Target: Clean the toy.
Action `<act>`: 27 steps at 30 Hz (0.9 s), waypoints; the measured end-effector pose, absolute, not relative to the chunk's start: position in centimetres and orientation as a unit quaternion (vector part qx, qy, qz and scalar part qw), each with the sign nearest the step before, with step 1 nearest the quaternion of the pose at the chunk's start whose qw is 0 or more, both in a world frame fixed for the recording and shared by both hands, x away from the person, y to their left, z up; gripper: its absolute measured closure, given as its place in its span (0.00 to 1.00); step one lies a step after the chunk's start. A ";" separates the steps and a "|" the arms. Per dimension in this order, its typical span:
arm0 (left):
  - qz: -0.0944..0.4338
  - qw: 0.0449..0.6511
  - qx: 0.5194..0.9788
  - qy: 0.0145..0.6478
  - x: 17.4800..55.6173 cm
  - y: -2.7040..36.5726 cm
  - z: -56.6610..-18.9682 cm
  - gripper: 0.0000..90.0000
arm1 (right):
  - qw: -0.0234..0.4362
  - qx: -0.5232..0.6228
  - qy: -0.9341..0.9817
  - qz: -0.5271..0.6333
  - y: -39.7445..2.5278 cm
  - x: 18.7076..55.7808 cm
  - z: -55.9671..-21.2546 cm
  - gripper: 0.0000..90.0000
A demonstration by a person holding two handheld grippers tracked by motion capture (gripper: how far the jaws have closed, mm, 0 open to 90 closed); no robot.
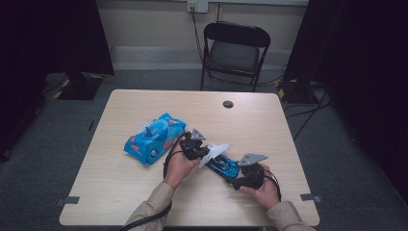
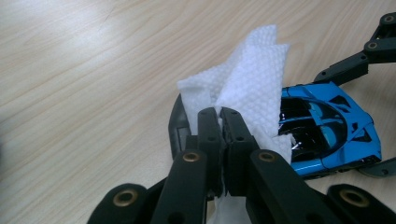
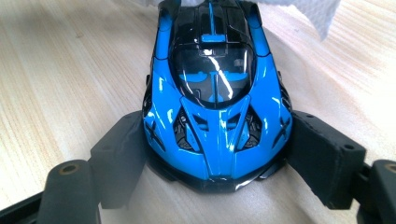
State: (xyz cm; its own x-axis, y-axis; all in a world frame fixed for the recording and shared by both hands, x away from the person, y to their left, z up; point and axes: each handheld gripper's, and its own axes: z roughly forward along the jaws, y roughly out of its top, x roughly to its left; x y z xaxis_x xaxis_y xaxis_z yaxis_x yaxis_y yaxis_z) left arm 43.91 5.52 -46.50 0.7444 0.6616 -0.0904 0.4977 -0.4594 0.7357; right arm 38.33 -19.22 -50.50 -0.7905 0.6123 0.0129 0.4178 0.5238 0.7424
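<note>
Right gripper view shows the right gripper [image 3: 217, 154] with its 2 jaws closed against the sides of the blue car [image 3: 217, 93], which sits on the table [image 3: 60, 70] between them, while ahead the left gripper [image 2: 219, 116] pinches a white wipe [image 2: 252, 79] flat over the car's far end. A hard swipe could push the car out of that side grip, or the wipe could snag and tear. Beyond the left gripper lies the wipes pack [image 1: 155, 137], its lid apparently raised; what remains inside cannot be told.

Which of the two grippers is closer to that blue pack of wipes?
Left. The left gripper, pinching a white wipe, sits just right of the pack of wipes; the right gripper clamps the toy car farther away.
</note>
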 end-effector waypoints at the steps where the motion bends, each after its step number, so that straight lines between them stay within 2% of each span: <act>1: 0.104 0.392 0.848 0.342 43.9 5.6 -46.5 0.98 | 0.126 0.298 0.864 0.386 -19.2 38.3 -50.5 0.25; 15: 0.130 0.374 0.844 0.362 44.1 7.5 -46.1 0.98 | 0.126 0.299 0.864 0.386 -19.2 38.3 -50.5 0.25; 27: 0.122 0.381 0.836 0.377 43.9 9.8 -46.2 0.98 | 0.126 0.299 0.864 0.386 -19.2 38.3 -50.5 0.25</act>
